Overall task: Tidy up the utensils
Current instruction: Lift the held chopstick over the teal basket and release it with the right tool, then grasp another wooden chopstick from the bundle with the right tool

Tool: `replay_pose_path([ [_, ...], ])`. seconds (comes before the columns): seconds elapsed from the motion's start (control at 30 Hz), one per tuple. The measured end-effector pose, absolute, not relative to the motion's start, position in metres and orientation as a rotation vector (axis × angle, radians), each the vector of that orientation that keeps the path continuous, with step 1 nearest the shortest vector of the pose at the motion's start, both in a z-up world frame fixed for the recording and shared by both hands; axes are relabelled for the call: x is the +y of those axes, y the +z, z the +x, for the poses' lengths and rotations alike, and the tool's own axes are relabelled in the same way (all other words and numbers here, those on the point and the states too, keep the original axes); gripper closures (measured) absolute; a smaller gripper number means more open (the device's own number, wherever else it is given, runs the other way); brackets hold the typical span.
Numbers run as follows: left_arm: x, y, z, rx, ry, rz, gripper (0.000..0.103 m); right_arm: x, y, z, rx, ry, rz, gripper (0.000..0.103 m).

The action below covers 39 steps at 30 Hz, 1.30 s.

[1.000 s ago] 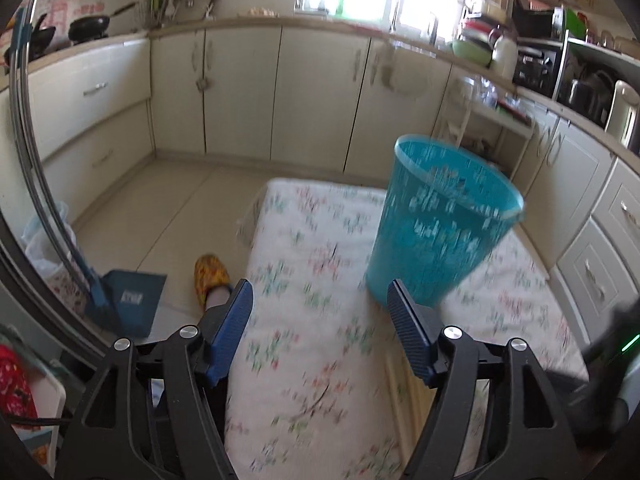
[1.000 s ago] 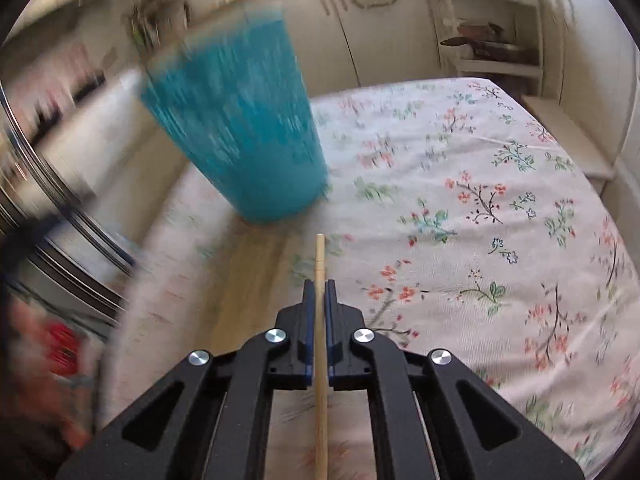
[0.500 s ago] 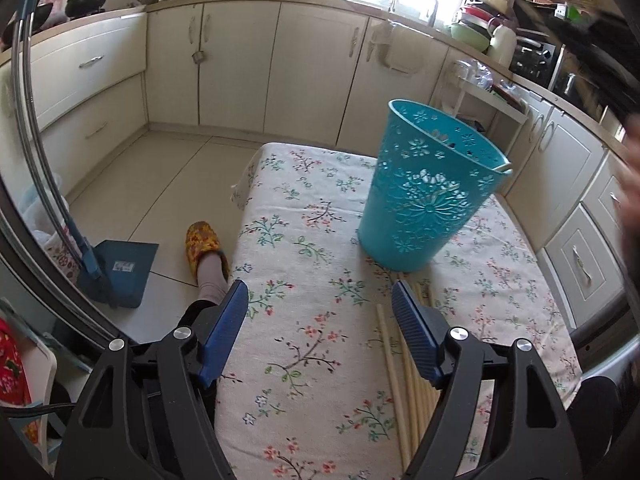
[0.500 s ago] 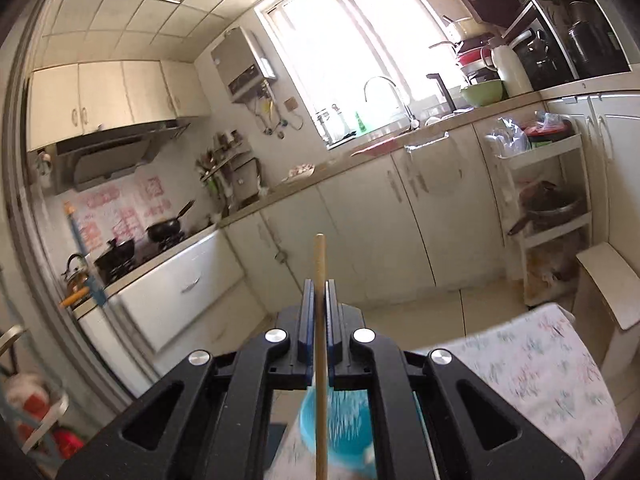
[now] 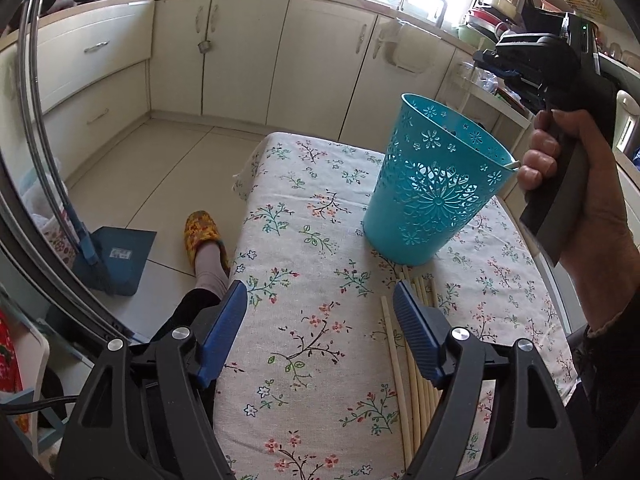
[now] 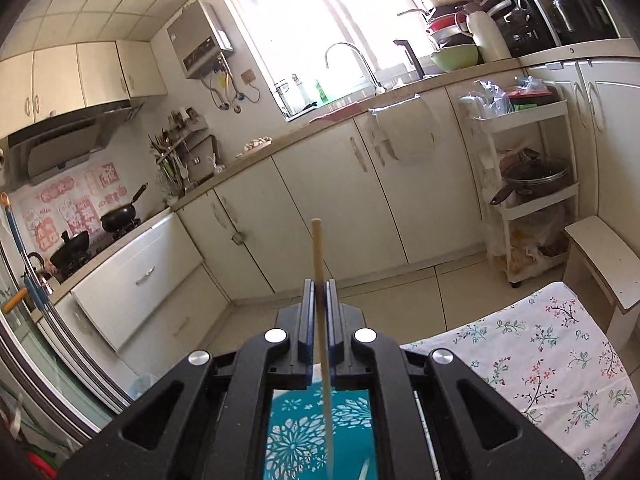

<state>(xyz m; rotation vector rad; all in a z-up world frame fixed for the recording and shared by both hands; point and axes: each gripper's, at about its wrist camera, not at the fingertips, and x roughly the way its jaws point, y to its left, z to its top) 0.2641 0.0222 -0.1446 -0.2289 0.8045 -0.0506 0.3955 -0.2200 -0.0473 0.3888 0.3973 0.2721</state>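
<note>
A teal perforated basket (image 5: 436, 184) stands upright on the floral tablecloth (image 5: 320, 328). Several wooden chopsticks (image 5: 416, 344) lie on the cloth in front of it, by my left gripper's right finger. My left gripper (image 5: 320, 332) is open and empty, low over the cloth. My right gripper (image 6: 319, 308) is shut on one wooden chopstick (image 6: 319, 264), which points up and away; its lower end hangs over the basket (image 6: 320, 436). In the left wrist view the right gripper's body (image 5: 552, 80) is held in a hand above and right of the basket.
Kitchen cabinets (image 5: 248, 52) ring the table. A white stool (image 6: 604, 256) and a shelf cart (image 6: 532, 184) stand past the table's far end. A blue dustpan (image 5: 112, 256) and a slippered foot (image 5: 204, 240) are on the floor at left.
My right gripper has lifted the chopstick off the table and tilted it upward above the basket. My left gripper has drawn back a little from the basket and stays open.
</note>
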Motion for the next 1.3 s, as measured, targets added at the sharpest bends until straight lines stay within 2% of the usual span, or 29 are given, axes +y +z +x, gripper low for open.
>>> replay_pose_path([
  [0.27, 0.022, -0.140, 0.259, 0.795, -0.047, -0.230, 0.030, -0.219, -0.042, 0.354, 0.409, 0.317, 0.327, 0.095],
  [0.4, 0.020, -0.137, 0.257, 0.793, -0.042, -0.223, 0.029, -0.231, -0.034, 0.307, 0.373, 0.317, 0.310, 0.084],
  [0.47, 0.019, -0.136, 0.254, 0.795, -0.037, -0.218, 0.028, -0.237, -0.036, 0.282, 0.371, 0.307, 0.298, 0.083],
  [0.57, 0.018, -0.137, 0.251, 0.800, -0.033, -0.215, 0.027, -0.244, -0.056, 0.244, 0.416, 0.279, 0.265, 0.082],
  [0.67, 0.015, -0.140, 0.249, 0.815, -0.032, -0.204, 0.027, -0.239, -0.096, 0.231, 0.551, 0.274, 0.236, 0.082],
  [0.77, 0.010, -0.143, 0.245, 0.829, -0.037, -0.188, 0.027, -0.231, -0.146, 0.243, 0.732, 0.274, 0.225, 0.083],
  [0.87, 0.006, -0.146, 0.243, 0.845, -0.041, -0.168, 0.027, -0.223, -0.173, 0.263, 0.816, 0.260, 0.214, 0.083],
  [1.17, 0.004, -0.161, 0.247, 0.890, -0.026, -0.151, 0.026, -0.192, -0.217, 0.294, 0.933, 0.209, 0.070, 0.083],
  [1.3, -0.003, -0.170, 0.253, 0.913, -0.036, -0.132, 0.026, -0.194, -0.219, 0.288, 0.928, 0.217, 0.020, 0.095],
])
